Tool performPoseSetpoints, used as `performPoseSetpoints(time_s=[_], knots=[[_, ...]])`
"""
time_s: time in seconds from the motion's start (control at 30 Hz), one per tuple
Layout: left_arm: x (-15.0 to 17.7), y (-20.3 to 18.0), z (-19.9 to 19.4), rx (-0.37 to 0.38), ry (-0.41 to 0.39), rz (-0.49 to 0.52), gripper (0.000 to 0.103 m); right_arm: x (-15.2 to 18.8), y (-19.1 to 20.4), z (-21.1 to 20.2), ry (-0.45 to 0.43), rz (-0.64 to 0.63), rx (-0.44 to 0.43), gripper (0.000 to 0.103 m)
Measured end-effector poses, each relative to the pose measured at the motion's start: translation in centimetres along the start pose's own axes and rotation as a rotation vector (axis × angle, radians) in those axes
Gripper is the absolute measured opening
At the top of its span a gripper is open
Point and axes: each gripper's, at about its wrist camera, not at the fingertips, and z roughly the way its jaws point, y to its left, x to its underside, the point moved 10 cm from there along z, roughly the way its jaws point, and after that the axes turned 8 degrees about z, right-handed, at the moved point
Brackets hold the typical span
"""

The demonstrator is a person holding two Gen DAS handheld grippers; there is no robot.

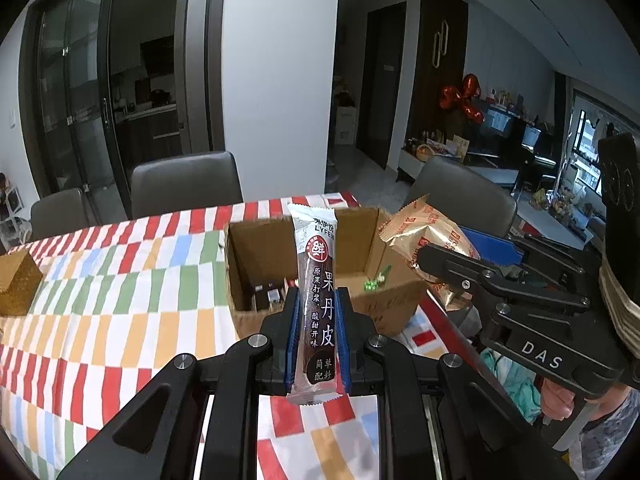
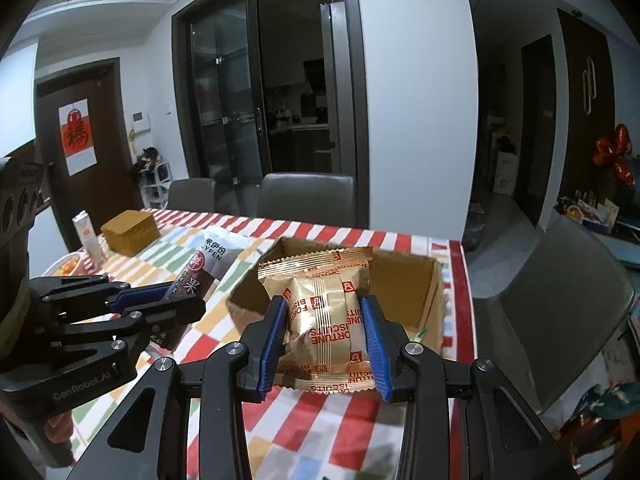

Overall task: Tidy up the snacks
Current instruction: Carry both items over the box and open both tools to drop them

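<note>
My left gripper (image 1: 318, 312) is shut on a long white and brown fruit-leather snack bar (image 1: 316, 280), held upright just in front of the open cardboard box (image 1: 256, 240). My right gripper (image 2: 326, 316) is shut on a gold Fortune Biscuits packet (image 2: 320, 312), held over the near edge of the same box (image 2: 404, 280). In the left wrist view the right gripper (image 1: 472, 268) and its gold packet (image 1: 424, 232) sit at the box's right side. In the right wrist view the left gripper (image 2: 160, 300) with the snack bar (image 2: 204, 268) is at the left. Small items lie inside the box.
The table has a striped and checked cloth (image 1: 100, 300). A brown cork-like block (image 2: 130, 232), a white carton (image 2: 88, 240) and a bowl (image 2: 64, 266) stand at the table's left. Grey chairs (image 1: 186, 184) stand behind the table and one (image 2: 560, 300) at its right end.
</note>
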Motion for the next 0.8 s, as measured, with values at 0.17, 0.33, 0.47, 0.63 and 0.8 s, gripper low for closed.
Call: performPoseSetpoints(time_s=[0.17, 0.33, 0.47, 0.63, 0.8], knots=[[-1.3, 0.3, 1.1, -0.005, 0.007, 0.004, 0.018, -1.3, -1.0, 1.4, 0.008, 0.008, 0.014, 0.039], [-2.4, 0.6, 2.2, -0.018, 0.011, 0.006, 0.018, -2.1, -2.0, 2.3, 0.014, 0.016, 0.038, 0.039], [-3.4, 1.3, 3.9, -0.022, 0.031, -0.003, 0.018, -2.7, -2.6, 3.5, 0.025, 0.015, 0.055, 0.039], [-3.9, 2.1, 5.7, -0.028, 0.059, -0.018, 0.018, -3.1, -3.4, 5.4, 0.054, 0.011, 0.081, 0.039], [-4.0, 2.7, 7.3, -0.040, 0.088, -0.023, 0.018, -3.2, -3.9, 7.0, 0.088, 0.025, 0.087, 0.039]])
